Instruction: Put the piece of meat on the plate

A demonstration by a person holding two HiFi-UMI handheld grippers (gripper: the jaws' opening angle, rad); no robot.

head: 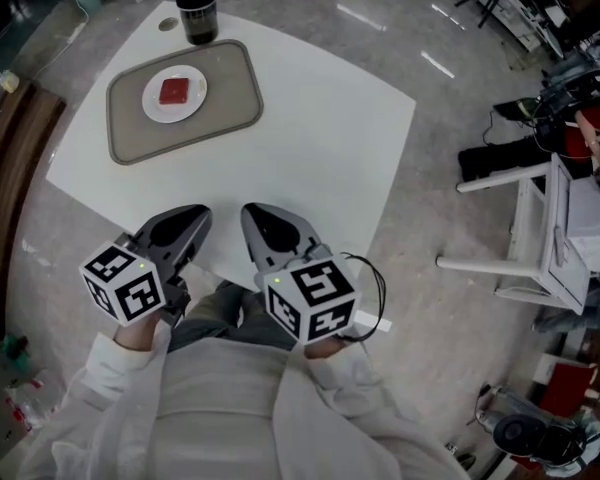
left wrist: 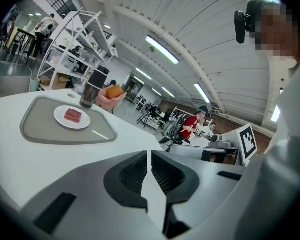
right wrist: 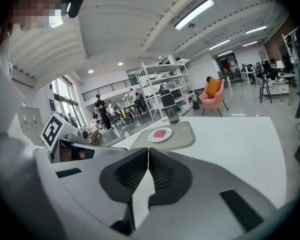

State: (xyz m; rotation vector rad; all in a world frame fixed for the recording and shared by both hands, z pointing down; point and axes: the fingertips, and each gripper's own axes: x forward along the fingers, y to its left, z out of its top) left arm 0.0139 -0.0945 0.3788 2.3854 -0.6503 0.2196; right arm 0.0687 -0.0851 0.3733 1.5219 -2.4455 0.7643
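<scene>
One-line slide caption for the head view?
Meat on the plate on a grey tray; left gripper and right gripper shut, empty, at the table's near edge.

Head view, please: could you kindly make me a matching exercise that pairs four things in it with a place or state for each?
Things:
1. piece of meat
2. plate
3. dark bottle
4. left gripper

Places or states:
A. shut, with nothing between its jaws
B. lying on the grey mat
C. standing upright at the mat's far edge
D. resting on the plate

Pairs: 1-D, 2-B, 3-C, 4-A
</scene>
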